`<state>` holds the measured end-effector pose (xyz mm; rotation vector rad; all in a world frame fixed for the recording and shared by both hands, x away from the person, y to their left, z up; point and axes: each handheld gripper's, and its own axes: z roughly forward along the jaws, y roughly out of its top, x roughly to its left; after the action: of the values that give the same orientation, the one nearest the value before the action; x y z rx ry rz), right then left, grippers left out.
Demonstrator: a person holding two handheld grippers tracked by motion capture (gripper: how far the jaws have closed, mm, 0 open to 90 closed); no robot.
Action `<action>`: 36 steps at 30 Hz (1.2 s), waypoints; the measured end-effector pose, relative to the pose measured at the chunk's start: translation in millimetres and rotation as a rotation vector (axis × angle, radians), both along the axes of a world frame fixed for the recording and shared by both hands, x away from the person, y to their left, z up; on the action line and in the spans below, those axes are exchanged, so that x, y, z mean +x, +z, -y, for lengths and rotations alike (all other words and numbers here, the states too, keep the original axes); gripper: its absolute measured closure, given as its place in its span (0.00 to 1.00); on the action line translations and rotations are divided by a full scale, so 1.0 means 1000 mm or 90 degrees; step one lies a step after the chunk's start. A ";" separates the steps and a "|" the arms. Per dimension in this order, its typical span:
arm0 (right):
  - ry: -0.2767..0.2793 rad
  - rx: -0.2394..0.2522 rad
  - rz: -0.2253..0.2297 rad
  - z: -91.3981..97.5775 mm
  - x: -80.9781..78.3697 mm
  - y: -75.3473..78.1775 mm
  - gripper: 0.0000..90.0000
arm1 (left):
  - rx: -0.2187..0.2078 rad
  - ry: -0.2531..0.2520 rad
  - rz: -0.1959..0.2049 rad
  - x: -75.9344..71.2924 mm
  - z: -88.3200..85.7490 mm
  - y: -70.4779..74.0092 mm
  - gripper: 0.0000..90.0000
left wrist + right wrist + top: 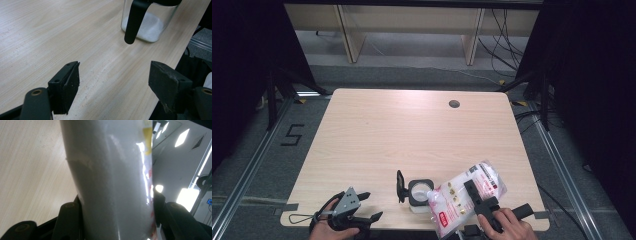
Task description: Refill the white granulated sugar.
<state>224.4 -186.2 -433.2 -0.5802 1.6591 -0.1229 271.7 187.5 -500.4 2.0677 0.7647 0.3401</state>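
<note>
While right gripper (479,200) clamps bag (467,192) (tilted), left gripper (362,207) rests agape.

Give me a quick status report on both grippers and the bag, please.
Left gripper open, holding nothing, low over table. Right gripper shut on plastic bag of white granules, tilted toward open glass jar. Jar lid flipped back; nothing blocks its mouth.

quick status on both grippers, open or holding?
Left gripper: open, holding nothing, fingers spread above the table.
Right gripper: closed on the white bag.
</note>
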 end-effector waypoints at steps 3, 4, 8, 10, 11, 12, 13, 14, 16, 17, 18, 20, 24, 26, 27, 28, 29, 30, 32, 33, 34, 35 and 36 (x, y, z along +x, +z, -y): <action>0.000 -0.002 0.000 0.000 0.000 -0.001 0.59 | -0.001 0.000 0.000 0.000 0.000 0.000 0.27; -0.006 0.005 -0.006 0.000 0.000 -0.002 0.59 | -0.001 0.001 0.000 0.000 0.000 0.000 0.27; -0.019 0.015 -0.005 0.000 -0.002 -0.003 0.59 | 0.000 0.000 0.000 0.000 0.000 0.000 0.27; -0.021 0.022 -0.005 0.000 -0.002 -0.003 0.59 | 0.000 0.000 0.000 0.000 0.000 0.000 0.27; -0.008 0.005 0.000 0.000 -0.001 -0.001 0.59 | 0.000 0.000 0.000 0.000 0.000 0.000 0.27; -0.011 0.004 -0.001 0.000 -0.002 -0.002 0.59 | 0.000 0.000 0.000 0.000 0.000 0.000 0.27; -0.020 0.015 -0.003 -0.001 -0.002 -0.003 0.59 | -0.001 0.000 0.000 0.000 0.000 0.000 0.27; -0.021 0.020 -0.003 -0.001 -0.002 -0.004 0.59 | -0.002 0.002 0.000 0.000 0.000 0.000 0.27; -0.017 0.014 -0.004 0.000 -0.002 -0.004 0.59 | -0.005 0.001 0.000 0.000 0.000 0.000 0.27; -0.017 0.013 -0.002 0.000 -0.002 -0.003 0.59 | -0.002 0.001 0.001 0.000 0.000 0.000 0.27; -0.016 0.008 0.000 0.000 -0.002 -0.003 0.59 | 0.000 0.001 0.001 0.000 0.000 0.000 0.27; -0.018 0.016 0.001 -0.001 -0.003 -0.002 0.59 | 0.000 0.000 0.000 0.000 0.000 0.000 0.27; -0.017 0.015 -0.002 -0.001 -0.002 -0.004 0.59 | 0.000 0.000 0.000 0.000 0.000 0.000 0.27; -0.015 0.012 -0.003 -0.001 -0.002 -0.003 0.59 | -0.001 0.000 0.000 0.000 0.000 0.000 0.27; -0.017 0.011 0.000 -0.001 -0.003 -0.003 0.59 | 0.000 0.000 0.000 0.000 0.000 0.000 0.27; -0.012 0.006 0.003 -0.002 -0.003 -0.002 0.59 | 0.000 0.000 0.000 0.000 0.000 0.000 0.27; -0.006 -0.001 0.005 -0.002 -0.002 -0.001 0.59 | 0.000 0.000 0.000 0.000 0.000 0.000 0.27; -0.005 -0.002 0.005 -0.003 -0.003 -0.001 0.59 | 0.000 0.000 0.000 0.000 0.000 0.000 0.27; -0.016 0.005 0.005 -0.002 -0.004 -0.002 0.59 | 0.000 0.000 0.000 0.000 0.000 0.000 0.27; -0.013 0.002 0.004 -0.003 -0.004 -0.002 0.59 | 0.000 0.000 0.000 0.000 0.000 0.000 0.27; -0.013 0.004 0.002 -0.003 -0.003 -0.002 0.59 | 0.000 0.000 0.000 0.000 0.000 0.000 0.27; -0.014 0.005 0.002 -0.002 -0.003 -0.002 0.59 | 0.000 0.000 0.000 0.000 0.000 0.000 0.27; -0.013 0.005 0.003 -0.002 -0.004 -0.002 0.59 | 0.000 0.000 0.000 0.000 0.000 0.000 0.27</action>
<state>220.9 -183.8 -435.1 -0.5567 1.6614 -0.1334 271.6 187.4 -500.4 2.0671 0.7652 0.3397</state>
